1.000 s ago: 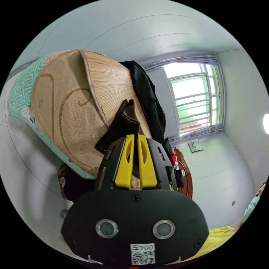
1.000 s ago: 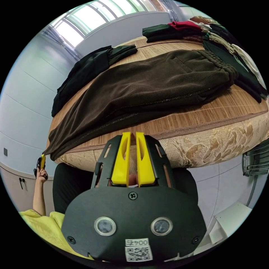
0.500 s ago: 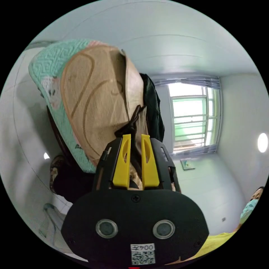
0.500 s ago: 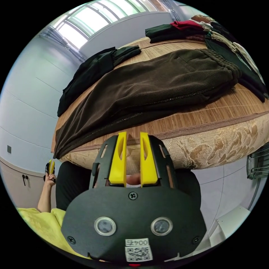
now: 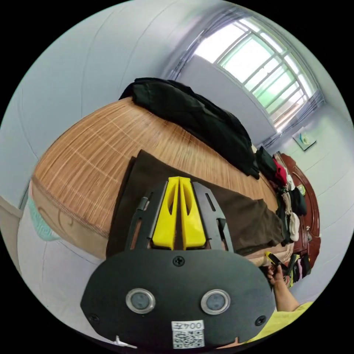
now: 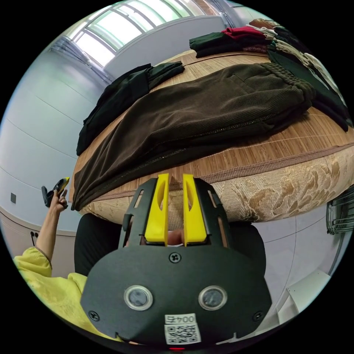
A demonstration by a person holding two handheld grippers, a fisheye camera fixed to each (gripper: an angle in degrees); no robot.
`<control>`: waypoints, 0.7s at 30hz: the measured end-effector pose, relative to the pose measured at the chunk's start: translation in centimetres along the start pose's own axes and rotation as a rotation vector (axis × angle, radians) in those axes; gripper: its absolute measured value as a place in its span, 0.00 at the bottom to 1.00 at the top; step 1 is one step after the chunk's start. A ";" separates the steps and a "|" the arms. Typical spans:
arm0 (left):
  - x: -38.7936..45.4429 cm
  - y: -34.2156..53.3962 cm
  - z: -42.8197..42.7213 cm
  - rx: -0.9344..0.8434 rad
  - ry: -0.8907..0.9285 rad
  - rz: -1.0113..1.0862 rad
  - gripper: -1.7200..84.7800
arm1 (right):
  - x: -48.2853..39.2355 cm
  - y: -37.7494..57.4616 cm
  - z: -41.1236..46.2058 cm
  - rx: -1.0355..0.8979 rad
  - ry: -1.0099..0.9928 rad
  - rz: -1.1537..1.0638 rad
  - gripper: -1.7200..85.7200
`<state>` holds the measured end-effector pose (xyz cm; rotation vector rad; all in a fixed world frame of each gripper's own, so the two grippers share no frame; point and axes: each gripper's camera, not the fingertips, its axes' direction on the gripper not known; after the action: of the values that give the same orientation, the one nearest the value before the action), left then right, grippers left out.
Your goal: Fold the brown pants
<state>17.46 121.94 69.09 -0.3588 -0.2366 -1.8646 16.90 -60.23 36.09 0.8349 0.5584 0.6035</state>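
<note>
Currently brown pants (image 6: 199, 114) lie flat along the mat-covered bed (image 6: 295, 147). Left gripper (image 5: 179, 180) jaws pressed together, empty, over the pants' hem. Right gripper (image 6: 173, 179) jaws narrowly apart, empty, at 6 o'clock off the bed edge.

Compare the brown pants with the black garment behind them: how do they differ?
The brown pants are ribbed corduroy, laid out flat and long near the mat's front edge. The black garment is smooth, bunched in a heap at the far edge, toward the window. Both lie on the mat, ungripped.
</note>
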 end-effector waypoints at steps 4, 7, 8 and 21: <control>1.8 -4.5 6.9 -0.214 -0.091 0.020 0.02 | 0.9 -0.2 -0.3 -0.007 0.014 -0.001 0.08; 0.9 -6.3 7.6 -0.182 -0.069 -0.019 0.02 | 1.7 -0.4 -0.6 -0.010 0.015 -0.001 0.08; 1.2 -7.5 7.5 -0.177 -0.076 -0.008 0.02 | 1.9 -0.5 -0.7 -0.009 0.017 -0.003 0.08; 3.9 -22.3 7.8 -0.222 -0.082 0.102 0.02 | 4.3 -1.2 -1.9 0.005 0.033 -0.007 0.08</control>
<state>-3.84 128.19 78.13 -0.5897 -0.0649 -1.7814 19.01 -56.97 33.12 0.8285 0.5924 0.6108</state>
